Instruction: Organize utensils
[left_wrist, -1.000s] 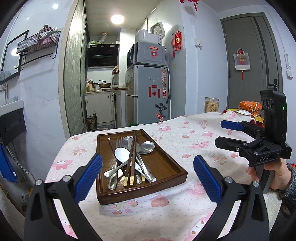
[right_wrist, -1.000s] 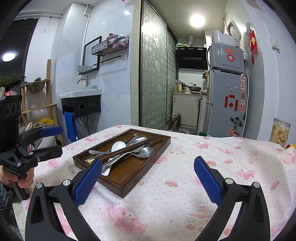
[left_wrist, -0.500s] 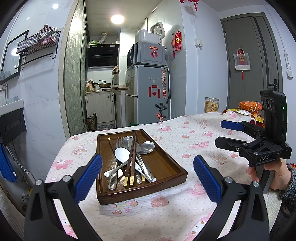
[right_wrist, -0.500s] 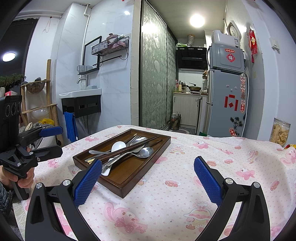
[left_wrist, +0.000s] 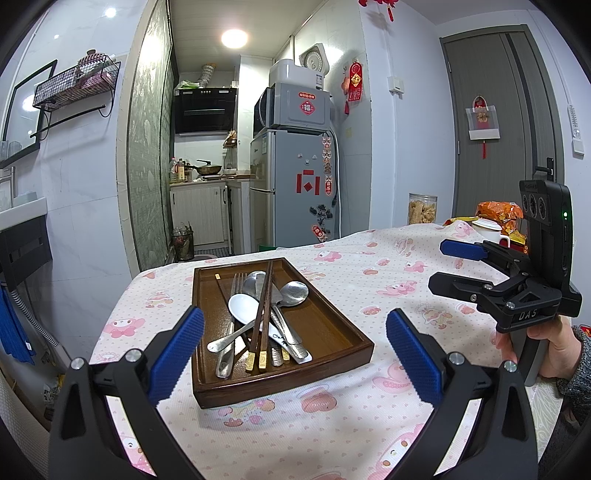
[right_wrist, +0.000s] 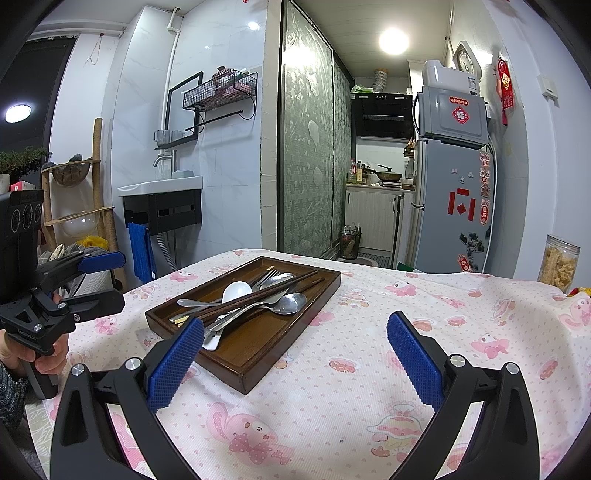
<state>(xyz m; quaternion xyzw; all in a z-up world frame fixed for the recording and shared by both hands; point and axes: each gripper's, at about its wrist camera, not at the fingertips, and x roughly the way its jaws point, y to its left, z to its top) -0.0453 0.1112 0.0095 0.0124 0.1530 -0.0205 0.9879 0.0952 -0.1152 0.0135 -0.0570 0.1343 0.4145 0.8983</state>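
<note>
Nothing is seen moved since earlier: utensils lie crossed, seemingly unsorted, in the tray; both grippers' fingers are held spread, empty.

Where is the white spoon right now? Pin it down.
In the left wrist view the white spoon lies in the wooden tray, left of centre, its bowl beside the fork and partly under the dark chopsticks.

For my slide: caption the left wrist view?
Open left gripper faces a wooden tray of jumbled utensils.
</note>
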